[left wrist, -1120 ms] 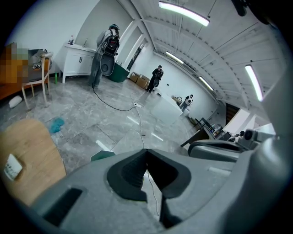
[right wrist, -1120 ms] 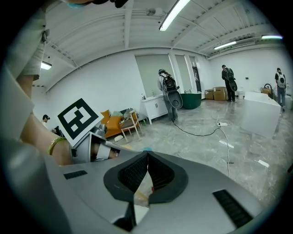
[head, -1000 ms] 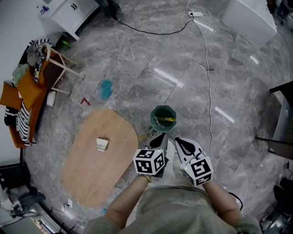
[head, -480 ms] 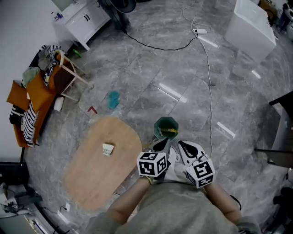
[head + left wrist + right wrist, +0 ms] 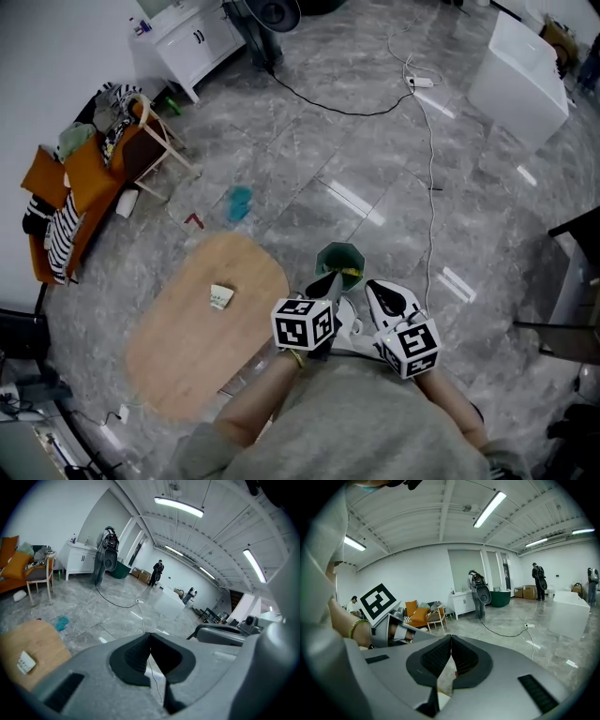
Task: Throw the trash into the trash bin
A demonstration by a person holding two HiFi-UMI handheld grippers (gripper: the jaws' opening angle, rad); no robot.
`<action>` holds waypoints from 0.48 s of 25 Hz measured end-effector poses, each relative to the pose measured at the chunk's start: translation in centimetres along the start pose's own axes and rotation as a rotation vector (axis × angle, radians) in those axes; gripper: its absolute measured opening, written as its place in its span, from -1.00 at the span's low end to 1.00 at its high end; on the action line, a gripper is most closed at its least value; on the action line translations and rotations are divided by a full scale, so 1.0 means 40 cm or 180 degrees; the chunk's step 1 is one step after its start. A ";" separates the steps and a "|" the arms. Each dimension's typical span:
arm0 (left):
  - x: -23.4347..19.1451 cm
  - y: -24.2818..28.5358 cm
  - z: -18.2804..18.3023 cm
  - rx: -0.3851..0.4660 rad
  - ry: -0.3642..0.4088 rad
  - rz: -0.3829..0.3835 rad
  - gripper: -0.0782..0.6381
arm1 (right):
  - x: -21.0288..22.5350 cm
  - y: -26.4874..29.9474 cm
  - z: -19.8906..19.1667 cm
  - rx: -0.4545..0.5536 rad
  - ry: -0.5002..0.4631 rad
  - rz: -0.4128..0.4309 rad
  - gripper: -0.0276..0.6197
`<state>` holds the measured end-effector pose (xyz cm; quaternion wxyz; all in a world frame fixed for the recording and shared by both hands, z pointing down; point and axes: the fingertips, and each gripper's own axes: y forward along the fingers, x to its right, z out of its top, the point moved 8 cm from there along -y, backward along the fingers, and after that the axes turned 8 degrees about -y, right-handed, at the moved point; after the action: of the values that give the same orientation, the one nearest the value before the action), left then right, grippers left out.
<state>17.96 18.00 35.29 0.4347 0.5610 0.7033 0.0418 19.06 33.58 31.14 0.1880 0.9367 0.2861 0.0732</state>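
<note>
Grey marble floor (image 5: 394,187) fills the head view. The green bin (image 5: 339,259) stands on it, with a yellow scrap (image 5: 351,273) lying inside. One crumpled paper (image 5: 220,296) sits on the wooden table (image 5: 178,356) to the left of the bin, well apart from it. A blue scrap (image 5: 240,202) lies on the floor beyond the bin, also to its left.

On the near side of the bin, the left gripper (image 5: 330,281) and the right gripper (image 5: 379,292) are held side by side, pointing toward it and a little down. Each gripper view shows the pads pressed together with nothing between them, so both are closed and empty. I take this to mean a piece has already been dropped in. The hands are drawn close to the body and closed because they carry nothing, and the paper on the table looks like the next piece to fetch.

Compared with the earlier head view, the bin looks smaller and more of the room beyond it shows. Both grippers have risen, as if the person were straightening up. The paper and the bin have not moved.
</note>
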 end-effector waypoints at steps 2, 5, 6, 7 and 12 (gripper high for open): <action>0.005 -0.011 0.005 0.0040 0.0034 0.0008 -0.75 | 0.000 -0.006 0.002 0.0016 -0.0021 0.0002 -0.89; 0.007 -0.031 0.007 0.0080 0.0075 0.0034 -0.76 | -0.006 -0.011 0.013 0.0063 -0.0065 0.0016 -0.89; 0.008 -0.040 0.006 0.0085 0.0079 0.0044 -0.75 | -0.012 -0.013 0.019 0.0081 -0.0075 0.0021 -0.89; 0.008 -0.049 0.004 0.0089 0.0076 0.0051 -0.75 | -0.018 -0.017 0.024 0.0095 -0.0083 0.0023 -0.89; 0.019 -0.065 -0.017 0.0117 0.0066 0.0057 -0.76 | -0.037 -0.030 0.018 0.0116 -0.0114 0.0063 -0.89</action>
<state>15.54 17.96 33.88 0.4166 0.5747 0.7034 0.0386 17.40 33.44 29.97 0.1753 0.9439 0.2746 0.0531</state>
